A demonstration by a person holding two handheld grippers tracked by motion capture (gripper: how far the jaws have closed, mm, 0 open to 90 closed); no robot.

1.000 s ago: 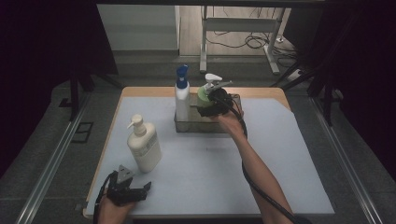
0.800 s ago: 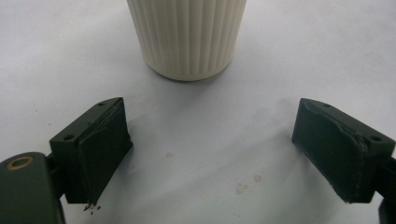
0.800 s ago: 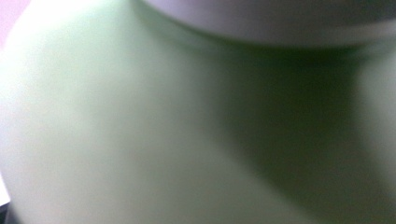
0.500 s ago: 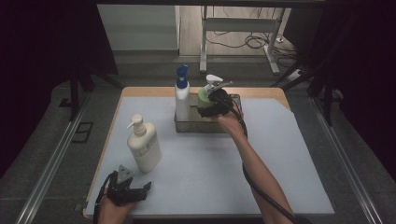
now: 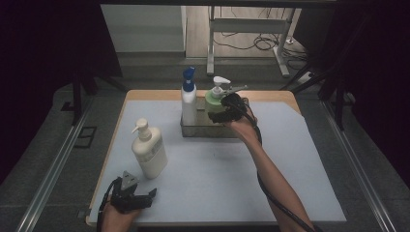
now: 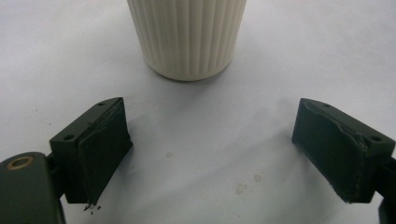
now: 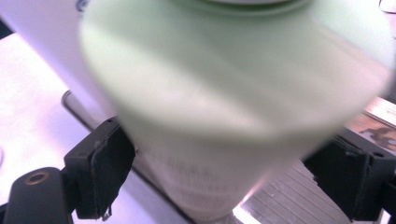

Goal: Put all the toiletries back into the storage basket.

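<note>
**Green pump bottle held in the tray, cream bottle waits alone**

Up in the high view, the white table top (image 5: 212,169) takes the middle of the frame, its wooden edge showing along the far side. Just above centre sits the metal tray (image 5: 193,131), a low rectangular bin, and it's carrying two bottles. On its left side stands a white spray bottle (image 5: 188,104) with a blue trigger head, upright. On its right side is the green pump bottle (image 5: 213,102), white pump on top, nozzle pointing to the right of the frame.

And there's the right gripper (image 5: 227,112), reaching in from the lower right on a long forearm, pressed up against that green bottle. From the right gripper view the green bottle (image 7: 233,102) bulges between the two black jaws, wide apart, one on each flank of the body, clamped on it, with the ribbed floor of the tray (image 7: 289,196) beneath.

Lower left of the high view: the cream pump bottle (image 5: 150,153), standing by itself on the table top, outside the tray and well apart from it.

Bottom left corner, the left gripper (image 5: 138,199) rests low on the table. In the left gripper view its jaws are spread wide with nothing between them, the ribbed base of the cream bottle (image 6: 187,37) just ahead.
</note>
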